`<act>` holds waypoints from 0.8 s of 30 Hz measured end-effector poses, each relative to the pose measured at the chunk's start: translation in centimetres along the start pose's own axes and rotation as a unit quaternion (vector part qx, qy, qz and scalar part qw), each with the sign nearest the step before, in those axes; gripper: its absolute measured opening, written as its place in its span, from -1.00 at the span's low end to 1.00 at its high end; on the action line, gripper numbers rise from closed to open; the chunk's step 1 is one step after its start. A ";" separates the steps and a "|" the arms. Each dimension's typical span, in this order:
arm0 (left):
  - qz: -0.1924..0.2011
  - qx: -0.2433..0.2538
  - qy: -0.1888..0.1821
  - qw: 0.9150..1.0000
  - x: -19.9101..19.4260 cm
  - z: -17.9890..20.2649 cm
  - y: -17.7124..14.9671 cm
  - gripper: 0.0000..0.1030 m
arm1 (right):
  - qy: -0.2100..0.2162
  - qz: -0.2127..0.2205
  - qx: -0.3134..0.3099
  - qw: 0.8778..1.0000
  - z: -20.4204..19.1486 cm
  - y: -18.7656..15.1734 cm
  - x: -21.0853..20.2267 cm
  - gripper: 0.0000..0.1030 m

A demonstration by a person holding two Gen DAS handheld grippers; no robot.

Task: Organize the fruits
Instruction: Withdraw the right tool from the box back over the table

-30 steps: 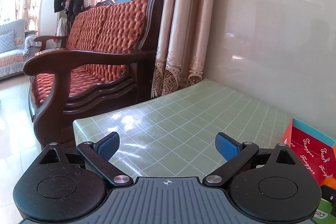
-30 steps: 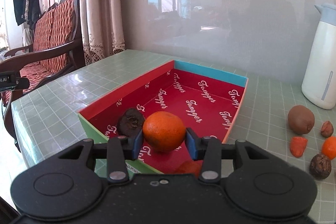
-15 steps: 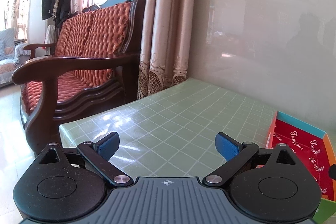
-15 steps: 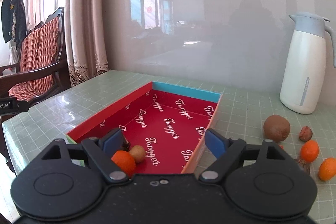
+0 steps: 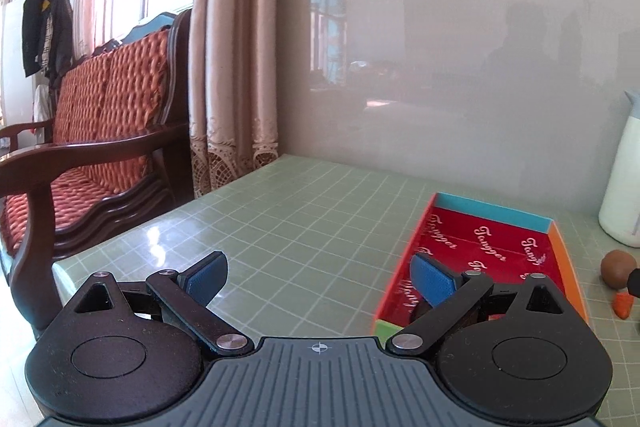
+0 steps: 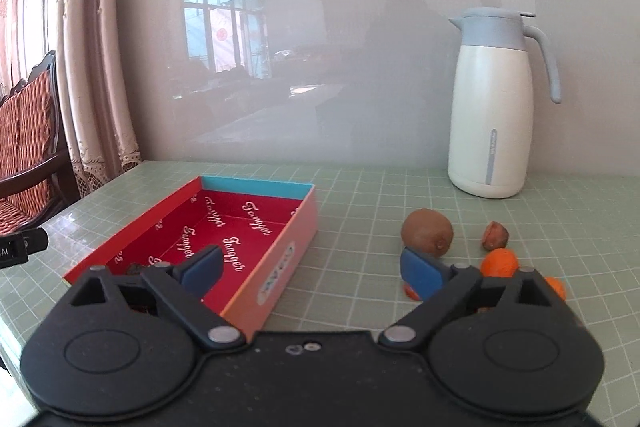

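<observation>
The right hand-held gripper (image 6: 310, 271) hung over the table (image 6: 360, 195), its jaws opening with nothing between them, straddling the red box's (image 6: 280, 255) right wall. The left hand-held gripper (image 5: 318, 279) was spread wide and empty above bare table near the left edge. A kiwi (image 6: 427, 233), a nut (image 6: 495, 235) and 1 tangerine (image 6: 499, 262) lay right of the box, before the white jug (image 6: 490, 107).

Box (image 6: 224, 227) on table (image 6: 360, 195), left of kiwi (image 6: 427, 237). Jug (image 6: 490, 107) behind kiwi, by wall. Small fruits (image 6: 499, 262) right of kiwi. Sofa (image 5: 100, 123) off table's left end.
</observation>
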State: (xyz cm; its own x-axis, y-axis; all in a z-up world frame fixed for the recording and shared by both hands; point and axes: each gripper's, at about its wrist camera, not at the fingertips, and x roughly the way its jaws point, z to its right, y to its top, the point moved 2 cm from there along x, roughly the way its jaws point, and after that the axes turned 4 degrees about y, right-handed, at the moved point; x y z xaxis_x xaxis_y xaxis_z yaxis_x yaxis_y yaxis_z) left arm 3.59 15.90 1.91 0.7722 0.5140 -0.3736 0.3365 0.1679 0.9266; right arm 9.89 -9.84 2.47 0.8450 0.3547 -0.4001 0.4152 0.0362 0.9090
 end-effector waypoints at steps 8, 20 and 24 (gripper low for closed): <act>0.018 0.052 -0.059 0.997 -2.0 5.8 -0.5 0.89 | -0.043 0.009 0.051 0.998 5.1 0.0 -2.0 0.86; 0.022 0.152 -0.193 0.969 -5.2 16.3 -2.8 0.89 | -0.147 0.011 0.111 0.983 13.0 -1.5 -5.6 0.87; 0.014 0.178 -0.227 0.957 -5.6 19.1 -3.5 0.89 | -0.194 0.014 0.111 0.974 14.9 -2.2 -6.9 0.88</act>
State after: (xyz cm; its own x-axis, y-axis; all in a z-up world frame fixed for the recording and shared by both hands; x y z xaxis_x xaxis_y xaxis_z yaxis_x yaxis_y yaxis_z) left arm 8.34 -3.68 -0.10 0.9109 0.0820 -0.4043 0.4126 -0.1803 0.8929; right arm 8.13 -26.29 1.50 0.9031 -0.0296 -0.4283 0.4159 -0.1876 0.8899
